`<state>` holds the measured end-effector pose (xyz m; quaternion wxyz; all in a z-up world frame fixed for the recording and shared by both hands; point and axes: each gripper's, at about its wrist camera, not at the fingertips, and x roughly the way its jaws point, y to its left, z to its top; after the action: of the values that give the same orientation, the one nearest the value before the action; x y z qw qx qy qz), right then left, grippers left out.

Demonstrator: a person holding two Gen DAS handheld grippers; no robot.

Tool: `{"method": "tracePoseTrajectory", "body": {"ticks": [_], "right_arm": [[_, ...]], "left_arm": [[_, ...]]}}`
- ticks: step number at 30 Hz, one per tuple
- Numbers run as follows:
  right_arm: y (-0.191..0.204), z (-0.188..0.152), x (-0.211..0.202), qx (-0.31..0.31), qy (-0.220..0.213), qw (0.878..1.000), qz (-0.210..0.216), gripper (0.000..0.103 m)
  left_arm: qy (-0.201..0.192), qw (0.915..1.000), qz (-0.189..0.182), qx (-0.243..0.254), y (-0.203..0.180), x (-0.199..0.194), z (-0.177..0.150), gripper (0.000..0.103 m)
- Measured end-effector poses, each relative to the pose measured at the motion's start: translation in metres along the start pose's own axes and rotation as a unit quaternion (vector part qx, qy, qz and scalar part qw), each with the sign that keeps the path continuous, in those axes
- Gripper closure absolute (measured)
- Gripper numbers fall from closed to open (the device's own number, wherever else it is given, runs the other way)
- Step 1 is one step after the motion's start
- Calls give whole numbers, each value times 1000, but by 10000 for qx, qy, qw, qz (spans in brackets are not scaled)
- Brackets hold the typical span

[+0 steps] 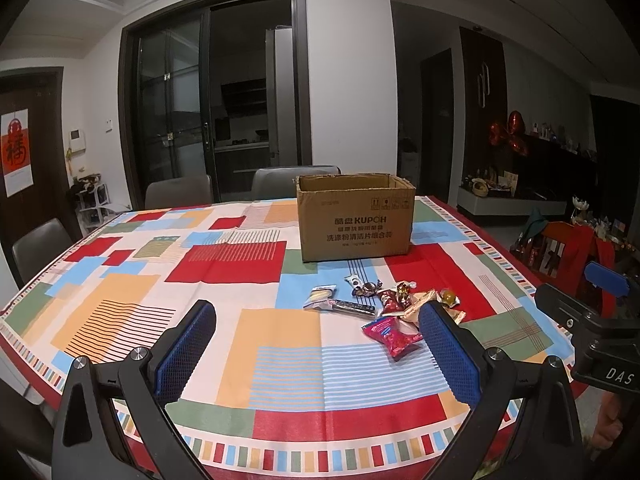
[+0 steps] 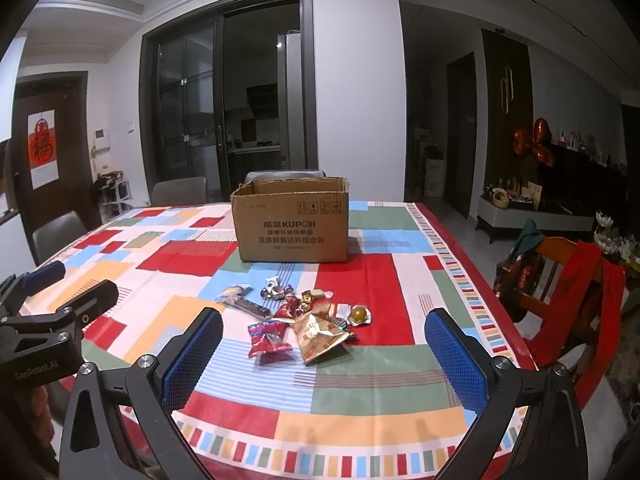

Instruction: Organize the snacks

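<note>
An open cardboard box [image 1: 355, 218] [image 2: 294, 222] stands on the patterned tablecloth beyond a loose pile of snacks. The pile holds a pink-red packet [image 1: 392, 336] [image 2: 267, 338], a gold-brown packet [image 2: 320, 334], a dark bar [image 1: 354, 306] [image 2: 250, 306], a yellow round sweet [image 1: 448, 297] [image 2: 358, 314] and several small wrapped candies [image 1: 390, 298] [image 2: 294, 300]. My left gripper [image 1: 318, 320] is open and empty, above the table just short of the pile. My right gripper [image 2: 324, 326] is open and empty, with the pile between its fingers' line of sight.
Grey chairs [image 1: 178, 190] stand along the far and left sides of the table [image 1: 120, 280]. A wooden chair with red cloth [image 2: 568, 276] stands at the right edge. The right gripper's body shows in the left wrist view [image 1: 596, 320], the left one in the right wrist view [image 2: 48, 312].
</note>
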<state>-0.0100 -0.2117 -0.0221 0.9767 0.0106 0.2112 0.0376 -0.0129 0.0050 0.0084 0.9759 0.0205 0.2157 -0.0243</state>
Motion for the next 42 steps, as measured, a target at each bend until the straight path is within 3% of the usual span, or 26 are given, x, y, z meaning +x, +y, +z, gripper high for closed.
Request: {"method": "tracePoseTrajectory", "body": {"ticks": [42], "right_arm": [[1,1,-1,5,-5,10000,22,1]], "left_arm": [[-91,9999,5,61,-3,-3,2,0]]}}
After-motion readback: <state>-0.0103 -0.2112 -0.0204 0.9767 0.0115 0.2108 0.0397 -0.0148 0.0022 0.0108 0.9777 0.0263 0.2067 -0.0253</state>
